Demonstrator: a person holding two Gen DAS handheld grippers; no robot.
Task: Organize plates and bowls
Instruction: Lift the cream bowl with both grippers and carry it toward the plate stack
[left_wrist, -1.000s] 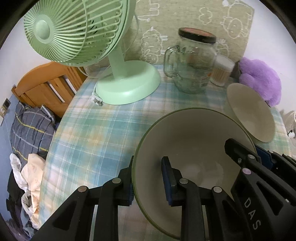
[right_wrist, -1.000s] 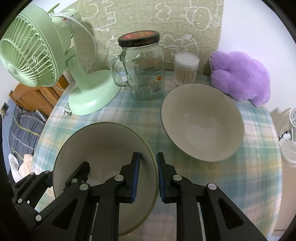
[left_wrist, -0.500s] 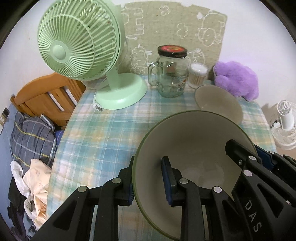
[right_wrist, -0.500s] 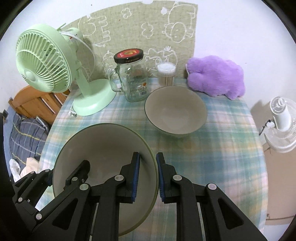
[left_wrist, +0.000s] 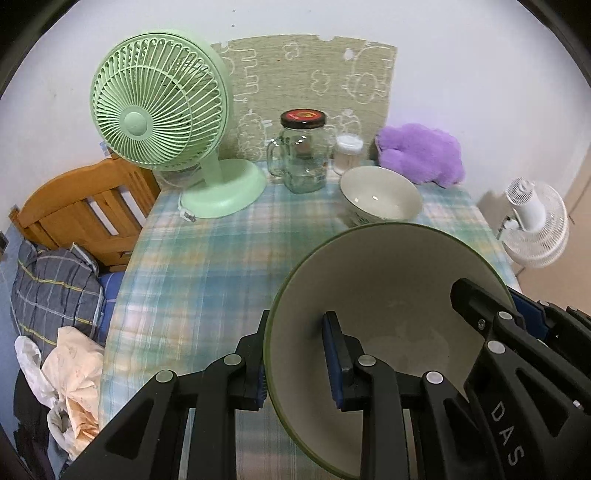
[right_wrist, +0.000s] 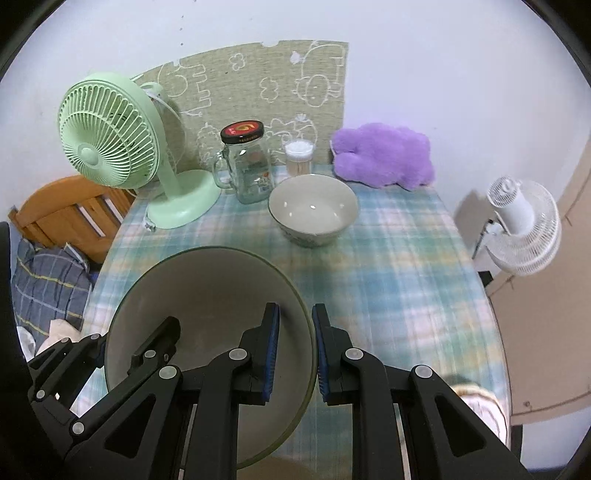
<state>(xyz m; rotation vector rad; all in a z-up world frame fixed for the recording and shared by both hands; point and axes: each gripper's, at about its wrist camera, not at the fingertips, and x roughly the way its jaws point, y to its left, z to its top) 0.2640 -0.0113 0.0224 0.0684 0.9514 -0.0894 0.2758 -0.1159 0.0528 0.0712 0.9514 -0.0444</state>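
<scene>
Both grippers, left (left_wrist: 300, 365) and right (right_wrist: 294, 356), clamp opposite rims of big bowl (left_wrist: 388, 295): two-sided grip keeps it steady above table (right_wrist: 406, 277); smaller bowl (right_wrist: 314, 210) likely stacking target.

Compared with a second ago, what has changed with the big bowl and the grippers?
The large bowl, clamped on opposite rim edges by the left gripper and right gripper, has been lifted up and pulled back from the table. No grip changed; both jaws stay shut on its rim. The small bowl, fan and jar haven't moved.
</scene>
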